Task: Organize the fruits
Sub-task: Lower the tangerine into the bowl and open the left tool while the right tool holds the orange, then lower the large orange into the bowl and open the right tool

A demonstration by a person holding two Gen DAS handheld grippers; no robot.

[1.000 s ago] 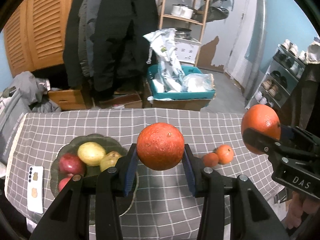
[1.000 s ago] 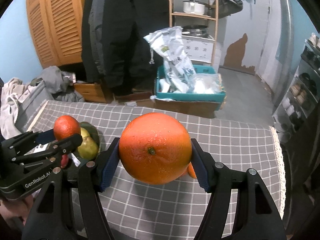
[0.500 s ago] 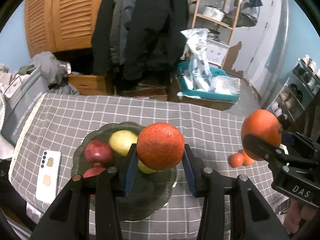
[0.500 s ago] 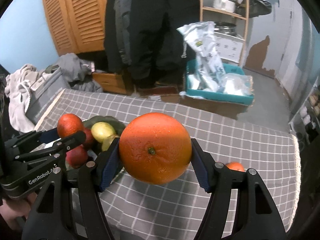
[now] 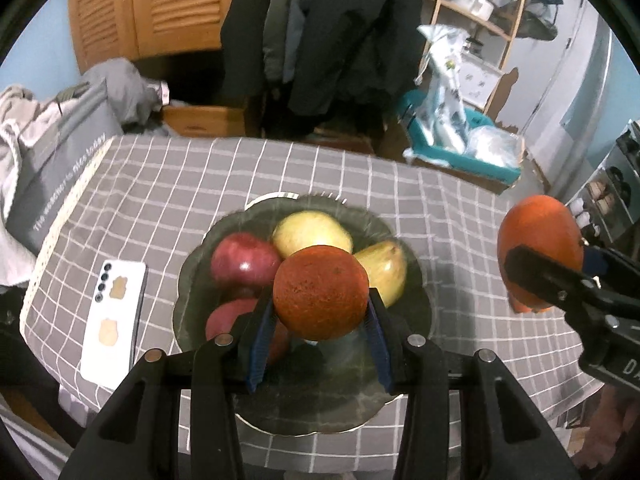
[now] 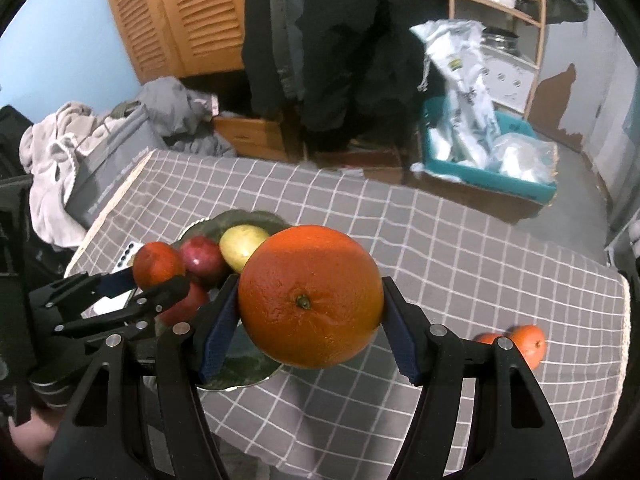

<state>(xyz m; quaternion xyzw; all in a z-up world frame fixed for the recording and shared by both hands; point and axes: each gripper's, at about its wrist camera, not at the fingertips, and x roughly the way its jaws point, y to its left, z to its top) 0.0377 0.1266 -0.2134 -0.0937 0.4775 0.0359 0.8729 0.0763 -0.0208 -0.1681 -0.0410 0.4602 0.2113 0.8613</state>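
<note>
Two tools each clamp a fruit: the left tool [image 5: 320, 354] grips a dark reddish-orange round orange [image 5: 320, 293] right above the dark green scalloped glass bowl [image 5: 200, 264]; the right tool [image 6: 308, 346] grips a larger bright orange [image 6: 310, 297] beside it. Delivery is underway; next, I judge, lower and release into free space among the apples.

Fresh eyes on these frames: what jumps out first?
Two oranges held in the air: a dark reddish orange clamped in the left gripper right over the bowl, and a bigger bright orange in the right gripper beside it. The bowl already holds red and yellow fruit; two small tangerines sit on the tablecloth to the right.
</note>
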